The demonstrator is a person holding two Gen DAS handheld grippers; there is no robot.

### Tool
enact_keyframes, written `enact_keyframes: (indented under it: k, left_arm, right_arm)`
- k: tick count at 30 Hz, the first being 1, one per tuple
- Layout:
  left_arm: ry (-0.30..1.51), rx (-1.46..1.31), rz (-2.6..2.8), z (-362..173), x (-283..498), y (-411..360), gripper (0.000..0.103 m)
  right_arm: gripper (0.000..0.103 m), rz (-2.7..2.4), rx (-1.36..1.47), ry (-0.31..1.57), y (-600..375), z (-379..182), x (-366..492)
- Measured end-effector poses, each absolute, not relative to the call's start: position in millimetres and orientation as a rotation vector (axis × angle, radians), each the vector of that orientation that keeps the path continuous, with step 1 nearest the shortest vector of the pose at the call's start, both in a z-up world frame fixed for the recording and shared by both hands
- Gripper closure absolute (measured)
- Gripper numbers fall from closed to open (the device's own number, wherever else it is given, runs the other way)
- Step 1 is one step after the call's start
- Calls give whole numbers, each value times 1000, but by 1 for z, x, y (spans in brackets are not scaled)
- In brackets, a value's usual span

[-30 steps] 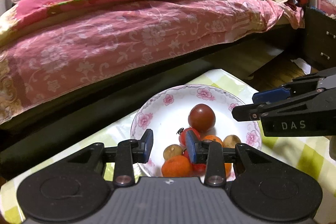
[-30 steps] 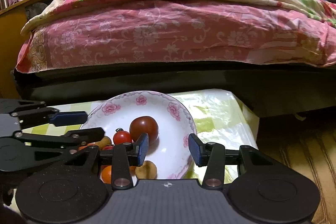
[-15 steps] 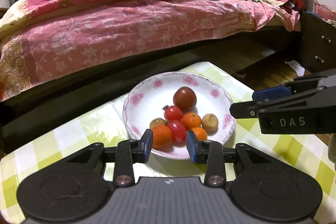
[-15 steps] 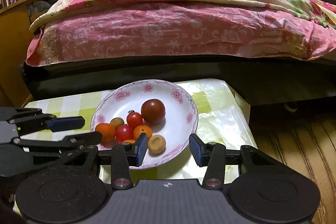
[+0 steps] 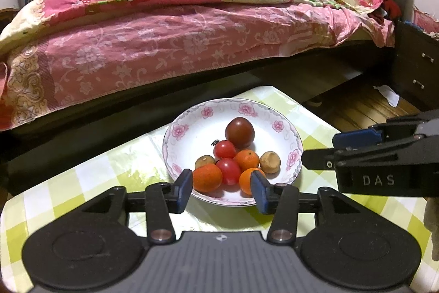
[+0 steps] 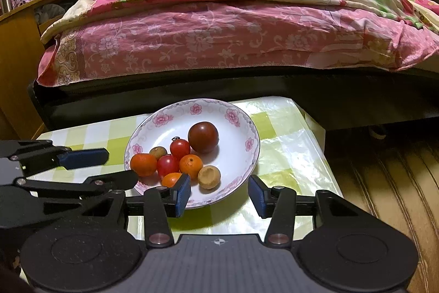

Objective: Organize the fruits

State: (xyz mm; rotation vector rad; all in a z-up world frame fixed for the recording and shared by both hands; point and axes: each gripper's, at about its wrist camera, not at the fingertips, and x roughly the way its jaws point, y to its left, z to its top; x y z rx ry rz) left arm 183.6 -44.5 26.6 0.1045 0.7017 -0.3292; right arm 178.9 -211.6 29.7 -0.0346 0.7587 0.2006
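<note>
A white flowered plate [image 5: 192, 128] [image 6: 236, 153] on the checked table holds several fruits. They are a dark red tomato [image 5: 239, 132] [image 6: 203, 137], two cherry tomatoes [image 5: 224, 149], small oranges [image 5: 207, 177] [image 6: 191, 166] and brown longans [image 5: 270, 162] [image 6: 209, 176]. My left gripper [image 5: 222, 191] hovers just short of the plate's near rim, its jaws opening with nothing between them. My right gripper [image 6: 219, 195] hangs at the plate's near right rim, jaws also opening and empty. Each gripper shows in the other's view: right gripper [image 5: 329, 148], left gripper [image 6: 120, 166].
The green-checked tablecloth [image 5: 82, 177] covers a small table whose far and right edges [image 6: 310, 125] drop to a wooden floor [image 6: 384, 183]. A bed with a pink quilt [image 5: 164, 32] stands close behind. A dark nightstand [image 5: 417, 67] is at the right.
Both grippers have drawn back from the plate, which now lies farther ahead and fully in view. The left jaws have spread wider; the right jaws widened slightly.
</note>
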Motion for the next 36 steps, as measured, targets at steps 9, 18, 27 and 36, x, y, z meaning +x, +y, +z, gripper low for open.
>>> enact_keyframes:
  k: [9,18,27,36]
  left_arm:
    - [695,109,-298,30,173,-42,37]
    - [690,127,-262,31,163,-42,22]
    - [677,170,-205,25,156,-48,7]
    - [687,99,-187,22,157,-41,0]
  right_arm:
    - [57,180,-20,749,-212,33,163]
    - [54,169,-9,740,-211,36,149]
    - [54,161,-6,740,-212,35,146]
    - [53,146,0,738,-215,35,145]
